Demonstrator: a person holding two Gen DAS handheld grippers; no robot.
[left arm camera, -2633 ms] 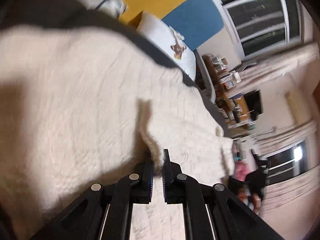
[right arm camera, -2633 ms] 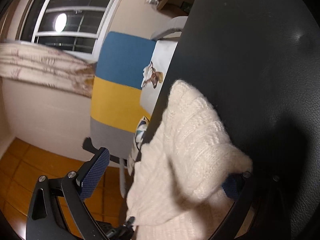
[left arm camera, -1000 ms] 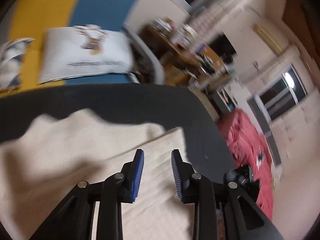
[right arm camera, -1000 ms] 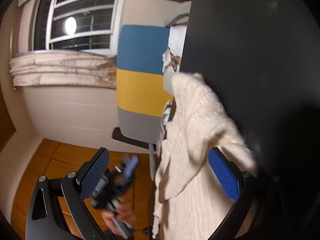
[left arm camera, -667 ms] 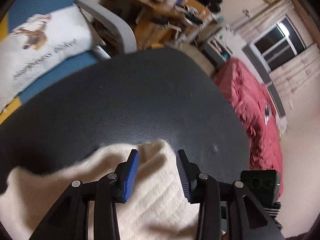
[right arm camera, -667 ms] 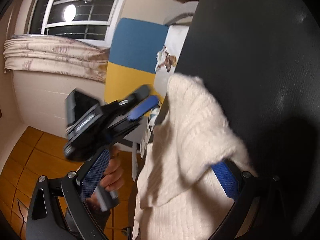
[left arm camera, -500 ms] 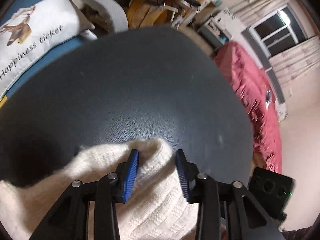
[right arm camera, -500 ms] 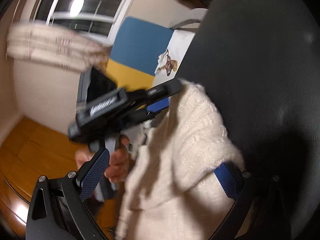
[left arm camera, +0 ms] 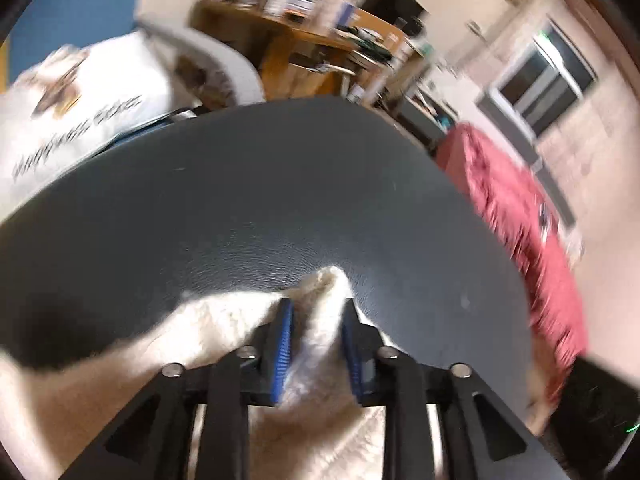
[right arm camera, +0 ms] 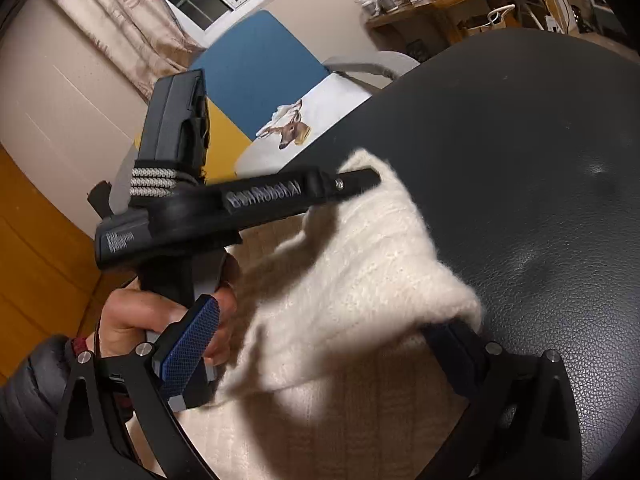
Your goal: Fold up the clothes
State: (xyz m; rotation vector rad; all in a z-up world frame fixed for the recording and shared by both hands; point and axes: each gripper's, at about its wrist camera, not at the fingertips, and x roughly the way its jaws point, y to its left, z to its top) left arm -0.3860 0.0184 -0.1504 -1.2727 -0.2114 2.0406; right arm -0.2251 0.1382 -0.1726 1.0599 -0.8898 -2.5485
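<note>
A cream knit sweater (right arm camera: 360,272) lies folded on the black table (right arm camera: 540,160). My right gripper (right arm camera: 320,344) stands wide open astride its near fold. The cloth drapes over the right pad, while the left pad (right arm camera: 188,344) is bare. The left gripper (right arm camera: 356,180), held in a person's hand (right arm camera: 136,320), reaches across to the sweater's far corner. In the left wrist view the left gripper (left arm camera: 316,340) has its blue pads pressed on a bunched peak of the sweater (left arm camera: 320,308) above the table (left arm camera: 280,200).
A blue and yellow chair (right arm camera: 256,76) with a white deer-print cushion (right arm camera: 316,116) stands behind the table. A cluttered wooden desk (left arm camera: 320,40) is further back. A red bedspread (left arm camera: 520,216) lies past the table's right edge.
The left gripper let go of the cloth, swung to the sweater's far corner and narrowed its jaws around a bunched peak. The right gripper stayed wide open over the near fold.
</note>
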